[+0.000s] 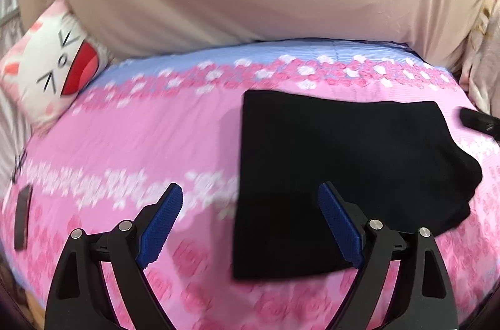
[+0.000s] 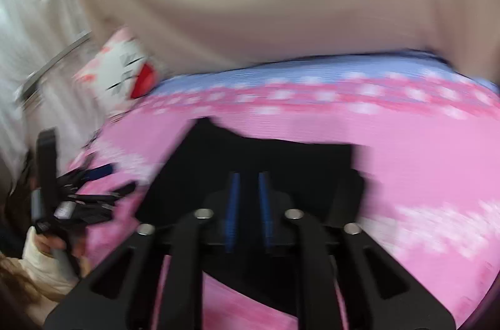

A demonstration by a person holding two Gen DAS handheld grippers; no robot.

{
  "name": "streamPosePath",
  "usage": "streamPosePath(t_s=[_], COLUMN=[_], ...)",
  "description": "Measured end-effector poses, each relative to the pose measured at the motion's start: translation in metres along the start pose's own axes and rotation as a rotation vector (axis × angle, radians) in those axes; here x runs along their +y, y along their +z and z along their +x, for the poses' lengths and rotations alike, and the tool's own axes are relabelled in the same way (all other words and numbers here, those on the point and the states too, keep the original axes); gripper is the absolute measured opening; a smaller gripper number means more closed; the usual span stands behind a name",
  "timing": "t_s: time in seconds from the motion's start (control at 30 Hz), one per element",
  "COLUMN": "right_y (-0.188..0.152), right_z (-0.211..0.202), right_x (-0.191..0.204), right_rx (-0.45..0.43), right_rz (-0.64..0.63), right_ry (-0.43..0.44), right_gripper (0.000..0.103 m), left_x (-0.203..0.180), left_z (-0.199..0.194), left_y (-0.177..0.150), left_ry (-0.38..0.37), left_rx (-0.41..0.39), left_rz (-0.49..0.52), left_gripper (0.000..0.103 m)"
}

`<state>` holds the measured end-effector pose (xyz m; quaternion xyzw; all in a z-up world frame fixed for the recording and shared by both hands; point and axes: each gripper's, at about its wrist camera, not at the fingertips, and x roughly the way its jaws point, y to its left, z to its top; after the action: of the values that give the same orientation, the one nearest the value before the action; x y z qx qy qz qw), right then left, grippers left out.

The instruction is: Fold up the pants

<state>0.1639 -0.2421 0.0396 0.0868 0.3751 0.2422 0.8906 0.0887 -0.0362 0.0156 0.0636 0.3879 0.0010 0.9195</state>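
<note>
Folded black pants (image 1: 343, 173) lie on the pink bed (image 1: 140, 127), at two o'clock from the wide, empty left gripper (image 1: 250, 223); the nearer right gripper (image 2: 248, 211), narrow, grips nothing visible.

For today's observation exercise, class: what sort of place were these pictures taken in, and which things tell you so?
Most likely a bedroom. A pink flowered bedsheet covers a bed, a cartoon cat pillow lies at its edge, and folded black pants rest on the sheet.
</note>
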Motion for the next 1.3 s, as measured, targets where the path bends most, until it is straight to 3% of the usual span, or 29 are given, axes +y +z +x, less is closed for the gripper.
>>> streamPosePath(t_s=[0.03, 0.07, 0.1, 0.13, 0.17, 0.2, 0.23, 0.27, 0.3, 0.37, 0.4, 0.47, 0.53, 0.57, 0.63, 0.67, 0.73, 0.77, 0.93, 1.03, 1.3], right_y=[0.003, 0.002, -0.002, -0.007, -0.009, -0.01, -0.01, -0.005, -0.001, 0.004, 0.002, -0.011, -0.02, -0.021, -0.024, -0.026, -0.034, -0.04, -0.069, -0.083, -0.095], right_z=[0.019, 0.043, 0.057, 0.061, 0.052, 0.041, 0.024, 0.013, 0.003, 0.001, 0.009, 0.028, 0.008, -0.007, -0.033, -0.044, -0.061, -0.069, -0.084, -0.091, -0.095], right_x=[0.002, -0.002, -0.017, -0.045, -0.071, -0.092, -0.101, -0.088, -0.07, -0.043, -0.043, -0.068, -0.082, -0.077, -0.058, -0.049, -0.045, -0.043, -0.051, -0.045, -0.04], right_rx=[0.027, 0.059, 0.074, 0.061, 0.027, 0.007, -0.005, -0.029, -0.056, -0.063, -0.029, 0.056, -0.004, -0.03, -0.071, -0.077, -0.085, -0.084, -0.072, -0.086, -0.08], right_rz=[-0.008, -0.028, -0.048, -0.036, 0.056, 0.19, 0.299, 0.254, 0.188, 0.116, 0.1, 0.116, 0.253, 0.29, 0.243, 0.221, 0.217, 0.215, 0.261, 0.272, 0.284], right_ry=[0.002, -0.067, -0.216, -0.346, -0.287, -0.18, -0.162, -0.264, -0.31, -0.196, -0.208, -0.427, -0.32, -0.312, -0.368, -0.387, -0.414, -0.44, -0.485, -0.501, -0.478], right_gripper=[0.03, 0.03, 0.029, 0.013, 0.0, 0.0, 0.0, 0.0, 0.008, 0.007, 0.012, 0.015, 0.016, 0.018, 0.023, 0.028, 0.066, 0.07, 0.073, 0.087, 0.093], left_x=[-0.006, -0.009, -0.01, -0.009, -0.007, -0.005, -0.003, -0.003, -0.004, -0.007, -0.009, -0.013, -0.011, -0.009, -0.006, -0.006, -0.005, -0.006, -0.012, -0.014, -0.02], left_z=[0.015, 0.033, 0.045, 0.052, 0.053, 0.052, 0.052, 0.052, 0.051, 0.052, 0.052, 0.049, 0.044, 0.039, 0.032, 0.03, 0.025, 0.024, 0.009, 0.003, -0.002], left_y=[0.001, 0.0, -0.001, -0.004, -0.005, -0.006, -0.007, -0.007, -0.007, -0.006, -0.006, -0.007, -0.007, -0.007, -0.009, -0.01, -0.012, -0.013, -0.017, -0.017, -0.021], left_ry=[0.027, 0.05, 0.05, 0.035, 0.014, -0.001, -0.012, -0.01, 0.009, 0.02, 0.03, 0.042, 0.025, 0.029, 0.03, 0.029, 0.023, 0.02, 0.031, 0.04, 0.064], left_rx=[0.029, 0.071, 0.089, 0.088, 0.068, 0.065, 0.074, 0.071, 0.064, 0.053, 0.048, 0.041, 0.037, 0.029, 0.018, 0.016, 0.017, 0.016, -0.013, -0.025, -0.029], left_rz=[0.014, 0.028, 0.032, 0.026, 0.01, 0.002, -0.003, -0.003, 0.008, 0.027, 0.038, 0.051, 0.052, 0.055, 0.061, 0.059, 0.054, 0.057, 0.067, 0.064, 0.064], left_gripper=[0.086, 0.087, 0.088, 0.091, 0.098, 0.098, 0.098, 0.098, 0.098, 0.098, 0.098, 0.098, 0.098, 0.097, 0.097, 0.097, 0.097, 0.097, 0.097, 0.097, 0.097])
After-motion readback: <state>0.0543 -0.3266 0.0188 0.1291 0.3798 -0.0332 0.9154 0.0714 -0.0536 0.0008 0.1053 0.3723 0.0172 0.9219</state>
